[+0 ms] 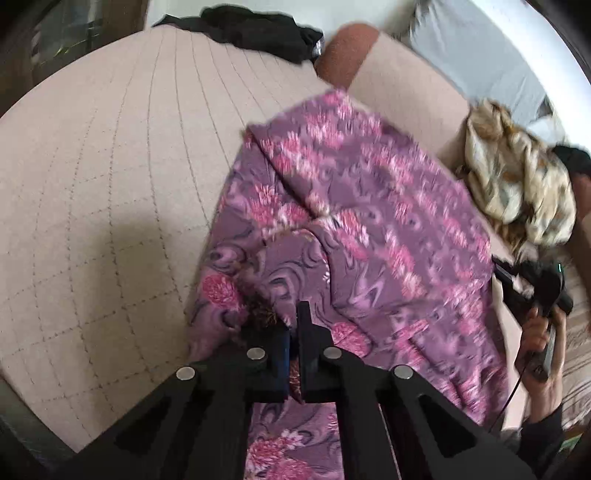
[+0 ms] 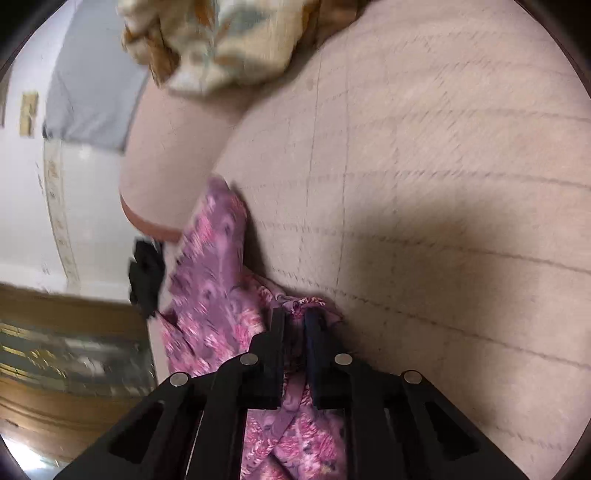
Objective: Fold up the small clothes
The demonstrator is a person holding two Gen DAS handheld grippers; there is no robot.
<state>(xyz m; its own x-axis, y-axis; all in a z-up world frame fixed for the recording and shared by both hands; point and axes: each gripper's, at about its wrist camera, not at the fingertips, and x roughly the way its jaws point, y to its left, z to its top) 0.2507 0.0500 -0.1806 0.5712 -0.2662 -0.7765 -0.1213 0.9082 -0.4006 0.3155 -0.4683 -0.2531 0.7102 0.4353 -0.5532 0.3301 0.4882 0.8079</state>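
Observation:
A purple garment with pink flowers (image 1: 369,221) lies spread over a beige quilted sofa seat (image 1: 110,166). My left gripper (image 1: 293,325) is shut on a near edge of this garment. In the left wrist view my right gripper (image 1: 532,288) shows at the far right edge of the cloth, held by a hand. In the right wrist view my right gripper (image 2: 295,325) is shut on another edge of the same purple garment (image 2: 210,258), which hangs to the left. Both views are blurred by motion.
A cream and brown patterned garment (image 1: 517,184) lies crumpled at the right of the sofa; it shows in the right wrist view (image 2: 221,44) at the top. A black garment (image 1: 258,29) lies at the far edge. A grey cushion (image 1: 480,55) sits behind.

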